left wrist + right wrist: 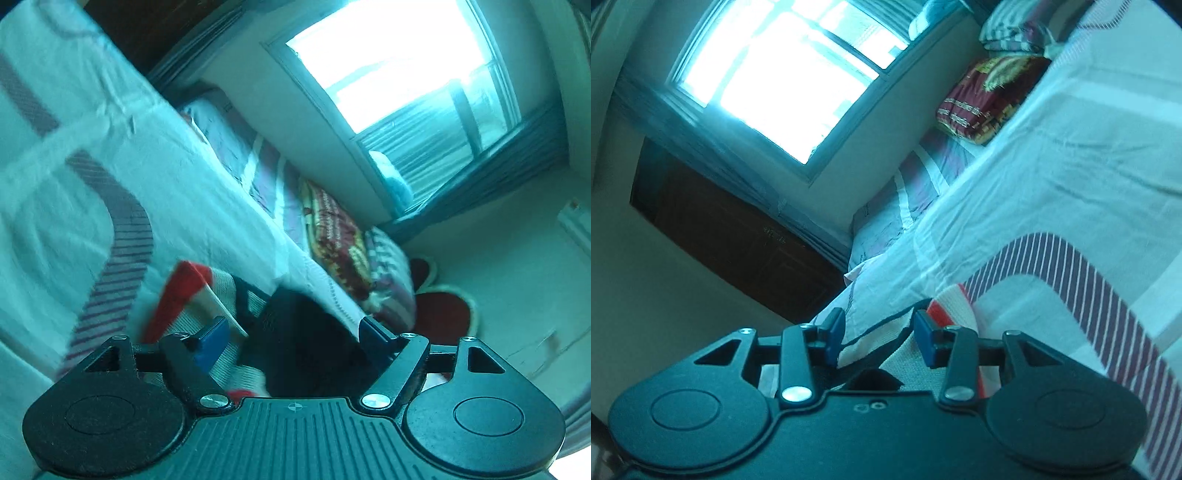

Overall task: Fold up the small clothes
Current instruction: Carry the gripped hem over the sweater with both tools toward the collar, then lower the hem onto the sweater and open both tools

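Note:
A small garment [207, 295], beige with red trim and a black part [306, 343], lies on the white bedsheet [177, 192]. My left gripper [291, 332] is open, its jaws wide apart with the garment's black part between them. In the right wrist view the same garment [905, 354] shows as beige cloth with a red band and dark edging. My right gripper [877, 334] is open, its blue fingertips [925, 343] on either side of the cloth without pinching it. Both views are tilted and slightly blurred.
The bed has purple-striped patches [1089, 295]. Folded blankets and pillows [340, 236] lie along the wall under a bright window [399, 66]; they also show in the right wrist view [982, 107]. A red rug [443, 314] lies on the floor. A dark wooden cabinet [738, 236] stands beside the bed.

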Available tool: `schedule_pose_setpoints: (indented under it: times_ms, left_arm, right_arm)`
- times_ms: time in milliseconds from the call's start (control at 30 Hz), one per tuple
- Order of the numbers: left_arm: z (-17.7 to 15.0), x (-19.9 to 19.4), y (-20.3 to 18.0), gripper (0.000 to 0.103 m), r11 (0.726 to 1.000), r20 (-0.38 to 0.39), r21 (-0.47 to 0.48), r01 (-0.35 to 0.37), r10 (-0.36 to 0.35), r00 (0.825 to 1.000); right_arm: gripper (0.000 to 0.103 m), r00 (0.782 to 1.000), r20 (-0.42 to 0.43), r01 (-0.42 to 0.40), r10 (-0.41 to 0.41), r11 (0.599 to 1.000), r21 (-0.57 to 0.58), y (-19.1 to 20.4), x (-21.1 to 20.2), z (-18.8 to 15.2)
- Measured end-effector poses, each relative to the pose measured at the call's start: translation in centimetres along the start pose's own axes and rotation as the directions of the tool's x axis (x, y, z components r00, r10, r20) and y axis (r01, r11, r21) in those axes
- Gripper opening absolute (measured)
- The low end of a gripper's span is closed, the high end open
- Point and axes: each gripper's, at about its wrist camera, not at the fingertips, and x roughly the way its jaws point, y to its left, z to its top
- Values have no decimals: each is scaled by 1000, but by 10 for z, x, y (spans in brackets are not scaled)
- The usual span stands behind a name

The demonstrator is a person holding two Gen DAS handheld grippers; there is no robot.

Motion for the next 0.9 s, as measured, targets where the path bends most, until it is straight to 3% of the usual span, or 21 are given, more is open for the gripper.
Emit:
schedule_pose_setpoints:
  times_ms: [100, 233, 333, 433, 500, 567, 667, 767, 800, 833, 900]
  left_arm:
    - [8, -5, -16, 76, 982, -31, 183, -54, 60, 998]
    - [14, 3, -34, 72, 911, -90, 401, -98, 146, 985]
    - [15, 21, -41, 69, 862, -157, 496, -102, 205, 966]
    - [14, 30, -44, 69, 828, -195, 551, -103, 248, 949]
    - [12, 35, -48, 69, 817, -204, 569, -98, 256, 945]
    - [11, 35, -55, 61, 793, -196, 600, -107, 275, 941]
    - [10, 33, -56, 44, 779, -183, 617, -114, 282, 942]
    - [12, 31, -51, 22, 807, -166, 578, -120, 260, 951]
    - [12, 31, -50, 13, 810, -150, 574, -123, 251, 956]
    - [10, 31, -50, 6, 804, -130, 581, -124, 242, 962]
    - [8, 25, -53, 6, 800, -91, 586, -126, 219, 971]
  right_arm:
    - [41, 998, -61, 17, -31, 977, -215, 24, -8, 2]
    - [41, 986, -133, 26, -104, 871, -491, 55, 0, -11]
    - [40, 977, -162, 21, -142, 811, -584, 68, 17, -20]
    - [39, 973, -154, 40, -172, 782, -623, 73, 36, -24]
    - [39, 971, -163, 41, -176, 790, -612, 70, 45, -23]
    - [37, 971, -173, 27, -163, 799, -601, 70, 47, -22]
    - [35, 974, -154, 35, -167, 781, -624, 70, 49, -23]
    - [19, 973, -168, 28, -156, 809, -587, 66, 54, -18]
    - [9, 975, -173, 19, -143, 819, -573, 65, 53, -17]
    - [6, 976, -162, 28, -146, 819, -573, 65, 51, -17]
    - [6, 979, -140, 41, -148, 816, -577, 66, 46, -17]
